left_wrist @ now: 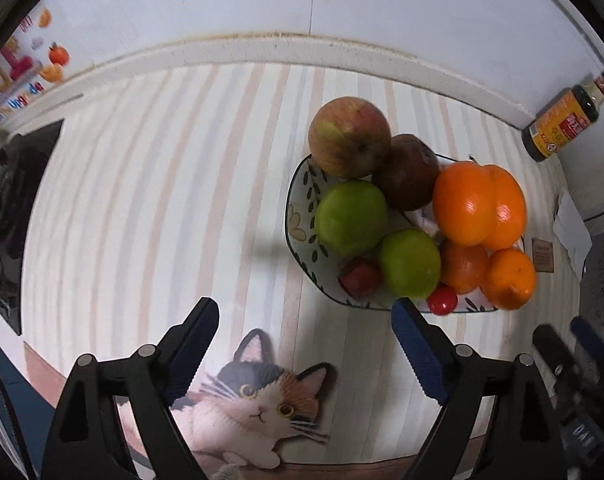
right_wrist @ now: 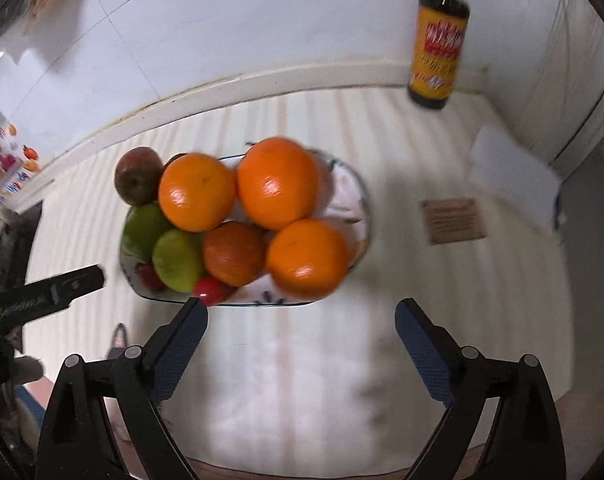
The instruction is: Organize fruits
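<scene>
The leaf-patterned oval ceramic plate [right_wrist: 363, 216] piled with oranges [right_wrist: 278, 182], green apples [left_wrist: 350, 216] and red fruit sits on the striped mat [left_wrist: 162, 200], long axis left to right. The left gripper [left_wrist: 306, 320] and right gripper [right_wrist: 302, 320] both gape empty above the mat.

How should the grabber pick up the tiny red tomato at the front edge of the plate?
Pinch the little red tomato across its round middle, probably coming straight down from above. It sits low at the plate's front rim, tucked against a green fruit and an orange, so side approaches look crowded.
</scene>
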`<state>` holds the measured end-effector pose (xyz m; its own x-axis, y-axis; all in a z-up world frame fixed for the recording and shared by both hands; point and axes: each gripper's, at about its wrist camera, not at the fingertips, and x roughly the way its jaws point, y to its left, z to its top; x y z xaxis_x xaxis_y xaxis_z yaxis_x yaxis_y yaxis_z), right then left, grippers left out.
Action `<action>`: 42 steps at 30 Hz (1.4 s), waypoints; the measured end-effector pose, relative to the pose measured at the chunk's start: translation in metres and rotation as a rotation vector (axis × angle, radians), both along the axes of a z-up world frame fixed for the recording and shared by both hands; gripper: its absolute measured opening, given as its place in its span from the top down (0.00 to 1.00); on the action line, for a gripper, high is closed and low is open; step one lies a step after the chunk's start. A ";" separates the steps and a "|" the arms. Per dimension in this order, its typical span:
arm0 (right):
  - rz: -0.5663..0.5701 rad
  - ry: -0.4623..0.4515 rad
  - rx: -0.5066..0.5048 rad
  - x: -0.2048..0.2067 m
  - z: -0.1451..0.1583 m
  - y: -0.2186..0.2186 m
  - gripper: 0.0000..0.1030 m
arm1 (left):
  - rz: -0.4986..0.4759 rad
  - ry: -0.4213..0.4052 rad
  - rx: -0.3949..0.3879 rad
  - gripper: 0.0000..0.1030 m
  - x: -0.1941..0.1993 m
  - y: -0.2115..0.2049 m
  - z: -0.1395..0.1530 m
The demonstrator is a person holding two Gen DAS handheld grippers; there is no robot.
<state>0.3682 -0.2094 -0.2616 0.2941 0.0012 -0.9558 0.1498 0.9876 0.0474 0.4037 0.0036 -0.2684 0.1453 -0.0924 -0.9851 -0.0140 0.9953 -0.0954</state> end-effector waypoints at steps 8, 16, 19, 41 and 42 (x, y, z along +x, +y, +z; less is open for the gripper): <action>0.044 -0.055 -0.002 -0.015 0.035 -0.011 0.06 | -0.004 -0.118 0.007 0.14 -0.035 -0.009 0.049; 0.047 -0.144 -0.027 -0.059 0.098 -0.004 0.06 | -0.007 -0.263 0.016 0.14 -0.082 0.001 0.118; 0.041 -0.194 -0.049 -0.086 0.131 0.002 0.06 | -0.021 -0.309 0.011 0.14 -0.105 0.006 0.141; 0.039 -0.401 -0.069 -0.289 0.275 0.044 0.05 | -0.075 -0.547 -0.007 0.14 -0.284 0.029 0.254; 0.040 -0.411 -0.072 -0.294 0.279 0.043 0.05 | -0.072 -0.553 -0.002 0.14 -0.287 0.029 0.257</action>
